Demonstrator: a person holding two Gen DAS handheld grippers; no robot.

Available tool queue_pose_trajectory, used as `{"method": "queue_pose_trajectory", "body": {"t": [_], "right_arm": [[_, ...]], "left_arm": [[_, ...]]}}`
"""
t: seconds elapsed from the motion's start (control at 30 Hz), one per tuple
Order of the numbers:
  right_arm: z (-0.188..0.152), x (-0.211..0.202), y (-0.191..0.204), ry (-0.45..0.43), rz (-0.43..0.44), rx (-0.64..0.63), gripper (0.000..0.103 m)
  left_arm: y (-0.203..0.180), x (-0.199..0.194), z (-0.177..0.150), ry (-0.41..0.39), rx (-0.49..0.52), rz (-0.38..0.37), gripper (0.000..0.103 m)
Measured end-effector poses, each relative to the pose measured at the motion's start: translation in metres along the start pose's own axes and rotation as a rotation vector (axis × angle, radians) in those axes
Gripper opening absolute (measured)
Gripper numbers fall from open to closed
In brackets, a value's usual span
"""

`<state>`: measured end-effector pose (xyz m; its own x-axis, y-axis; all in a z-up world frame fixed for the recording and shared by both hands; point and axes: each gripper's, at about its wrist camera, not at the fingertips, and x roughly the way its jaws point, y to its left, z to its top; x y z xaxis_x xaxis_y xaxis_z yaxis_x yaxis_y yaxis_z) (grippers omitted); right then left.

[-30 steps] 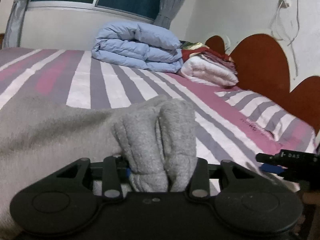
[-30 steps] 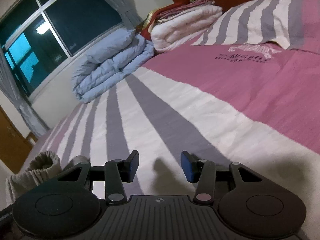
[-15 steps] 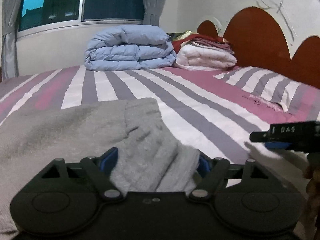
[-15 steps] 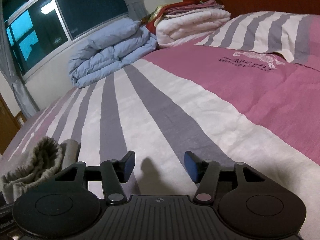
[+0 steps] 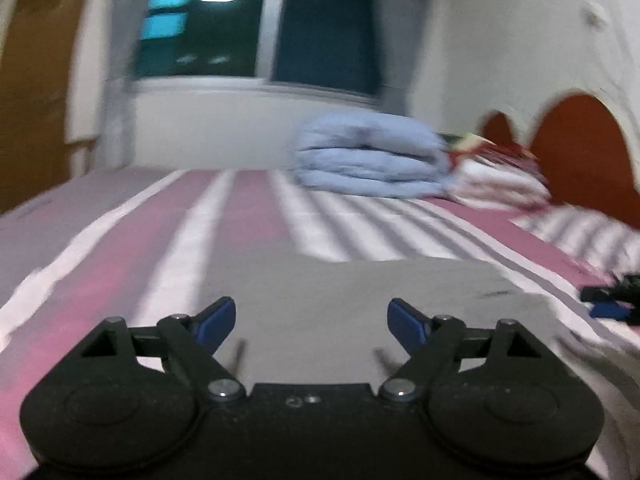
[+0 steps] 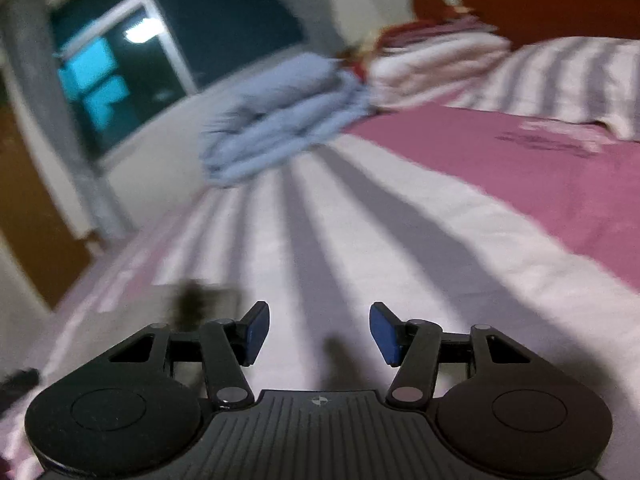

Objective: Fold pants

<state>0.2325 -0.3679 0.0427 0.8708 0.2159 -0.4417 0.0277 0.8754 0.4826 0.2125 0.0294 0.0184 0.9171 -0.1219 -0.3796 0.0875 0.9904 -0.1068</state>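
The grey pants (image 5: pixel 360 300) lie flat on the striped bed just ahead of my left gripper (image 5: pixel 310 326), which is wide open and empty above them. The right gripper's tip (image 5: pixel 612 300) shows at the right edge of the left wrist view, beside the pants. In the right wrist view my right gripper (image 6: pixel 316 332) is open and empty over the bare striped bedspread (image 6: pixel 400 240); a blurred grey patch of the pants (image 6: pixel 200 300) sits at its left. Both views are motion-blurred.
A folded light-blue duvet (image 5: pixel 368 160) and a stack of white and red blankets (image 5: pixel 500 180) lie at the far side of the bed near the red headboard (image 5: pixel 580 148). A striped pillow (image 6: pixel 560 80) lies at the right. A window (image 5: pixel 256 24) and a wooden door (image 5: pixel 32 92) are behind.
My left gripper opened and let go of the bunched grey pants, then pulled back and up; the pants now lie flat. The right gripper stayed open and shifted slightly.
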Motion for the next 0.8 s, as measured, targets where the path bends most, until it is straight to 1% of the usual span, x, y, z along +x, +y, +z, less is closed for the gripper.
{"method": "queue_pose_trajectory", "body": {"t": [0.03, 0.07, 0.1, 0.13, 0.23, 0.3, 0.4, 0.47, 0.53, 0.57, 0.6, 0.63, 0.73, 0.77, 0.8], "right_arm": [[-0.003, 0.001, 0.011, 0.006, 0.029, -0.015, 0.059], [-0.006, 0.002, 0.02, 0.02, 0.054, -0.019, 0.066], [-0.01, 0.004, 0.027, 0.041, 0.077, -0.008, 0.074], [-0.013, 0.006, 0.032, 0.063, 0.089, 0.003, 0.076], [-0.024, 0.01, 0.043, 0.099, 0.151, 0.036, 0.077], [-0.026, 0.018, 0.052, 0.134, 0.154, 0.028, 0.077], [-0.033, 0.04, 0.061, 0.216, 0.193, 0.088, 0.077], [-0.036, 0.054, 0.068, 0.242, 0.216, 0.127, 0.077], [-0.039, 0.068, 0.076, 0.272, 0.224, 0.136, 0.076], [-0.039, 0.073, 0.08, 0.278, 0.226, 0.131, 0.058], [-0.037, 0.078, 0.085, 0.279, 0.219, 0.118, 0.043], [-0.033, 0.078, 0.088, 0.265, 0.224, 0.112, 0.042], [-0.015, 0.062, 0.086, 0.128, 0.304, 0.153, 0.039], [-0.01, 0.058, 0.082, 0.089, 0.304, 0.164, 0.039], [-0.009, 0.056, 0.075, 0.059, 0.272, 0.161, 0.039]], "left_arm": [[0.014, -0.004, -0.001, 0.004, -0.022, 0.024, 0.076], [0.031, -0.009, -0.005, 0.006, -0.035, 0.062, 0.076], [0.041, -0.012, -0.007, 0.01, -0.043, 0.084, 0.076], [0.053, -0.015, -0.01, 0.013, -0.058, 0.107, 0.076], [0.076, -0.021, -0.02, 0.028, -0.117, 0.137, 0.077], [0.085, -0.02, -0.02, 0.033, -0.147, 0.156, 0.077], [0.093, -0.02, -0.019, 0.015, -0.14, 0.184, 0.08], [0.098, -0.017, -0.022, 0.04, -0.146, 0.192, 0.081], [0.102, -0.015, -0.023, 0.06, -0.168, 0.195, 0.081], [0.104, -0.015, -0.025, 0.065, -0.184, 0.194, 0.082], [0.106, -0.015, -0.025, 0.068, -0.201, 0.193, 0.082], [0.109, -0.015, -0.026, 0.068, -0.215, 0.196, 0.082], [0.113, -0.018, -0.029, 0.064, -0.237, 0.198, 0.082], [0.112, -0.018, -0.028, 0.063, -0.234, 0.199, 0.082], [0.112, -0.017, -0.029, 0.063, -0.229, 0.199, 0.082]]}}
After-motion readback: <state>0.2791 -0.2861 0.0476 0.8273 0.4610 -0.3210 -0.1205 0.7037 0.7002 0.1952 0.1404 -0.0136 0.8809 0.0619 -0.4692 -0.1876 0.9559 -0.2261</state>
